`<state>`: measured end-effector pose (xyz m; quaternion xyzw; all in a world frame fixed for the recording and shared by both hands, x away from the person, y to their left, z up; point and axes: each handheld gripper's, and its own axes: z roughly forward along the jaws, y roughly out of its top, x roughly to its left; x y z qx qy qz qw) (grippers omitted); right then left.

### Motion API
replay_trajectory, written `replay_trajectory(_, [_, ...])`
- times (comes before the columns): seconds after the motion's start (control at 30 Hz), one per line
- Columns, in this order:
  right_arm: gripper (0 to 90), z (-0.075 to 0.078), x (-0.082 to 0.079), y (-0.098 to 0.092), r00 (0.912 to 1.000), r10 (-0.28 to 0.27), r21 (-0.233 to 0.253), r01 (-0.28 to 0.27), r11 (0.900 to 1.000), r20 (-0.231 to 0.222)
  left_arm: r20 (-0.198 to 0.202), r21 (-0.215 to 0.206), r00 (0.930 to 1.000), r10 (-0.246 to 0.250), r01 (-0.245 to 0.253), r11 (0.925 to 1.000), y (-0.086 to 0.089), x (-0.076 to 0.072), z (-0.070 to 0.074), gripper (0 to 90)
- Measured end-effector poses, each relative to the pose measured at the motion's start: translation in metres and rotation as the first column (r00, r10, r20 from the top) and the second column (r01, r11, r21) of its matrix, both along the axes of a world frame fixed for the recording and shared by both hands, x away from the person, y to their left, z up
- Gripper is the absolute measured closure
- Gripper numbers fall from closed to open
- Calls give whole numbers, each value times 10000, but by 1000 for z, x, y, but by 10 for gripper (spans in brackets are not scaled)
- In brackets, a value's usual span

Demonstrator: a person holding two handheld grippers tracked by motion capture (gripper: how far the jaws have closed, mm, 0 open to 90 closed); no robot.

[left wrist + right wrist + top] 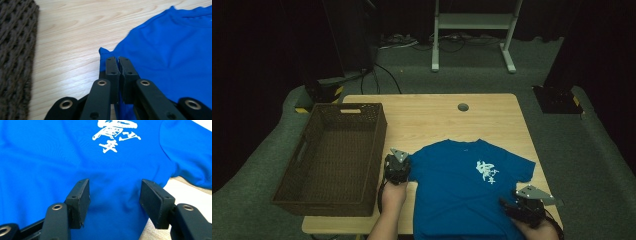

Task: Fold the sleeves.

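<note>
Work in hand: folding the blue T-shirt (464, 187), which lies flat on the table (432, 117).
Left claw (118, 65): clenched on the sleeve (104, 53), with cloth pinched between its tips.
Right claw (113, 197): released, jaws wide, shirt body just under and ahead of it, print (115, 135) beyond.
Done: one sleeve gripped.
Left: no fold yet; wicker basket (337, 155), beside the left claw, holds nothing.

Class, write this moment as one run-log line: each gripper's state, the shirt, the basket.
left gripper: shut on blue T-shirt sleeve edge | right gripper: open over shirt | wicker basket: empty, left of shirt
</note>
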<state>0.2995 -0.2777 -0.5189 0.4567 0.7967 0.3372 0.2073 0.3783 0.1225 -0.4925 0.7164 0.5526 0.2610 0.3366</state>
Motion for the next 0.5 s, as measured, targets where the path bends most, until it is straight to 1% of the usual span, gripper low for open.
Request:
replay_trajectory(0.07, [413, 0, 0, 0, 10000, -7, 6, 7, 10000, 6, 122, 1, 9998, -149, 149, 9999, -5, -2, 2, 864])
replay_trajectory(0.3, [413, 0, 0, 1, 10000, -43, 5, 43, 10000, 6, 333, 7, 9979, -560, 560, 9984, -20, -4, 8, 864])
replay_trajectory(0.5, [413, 0, 0, 0, 10000, -25, 10, 25, 10000, 24, 396, 136, 9942, -1003, 999, 9949, -37, -4, 11, 865])
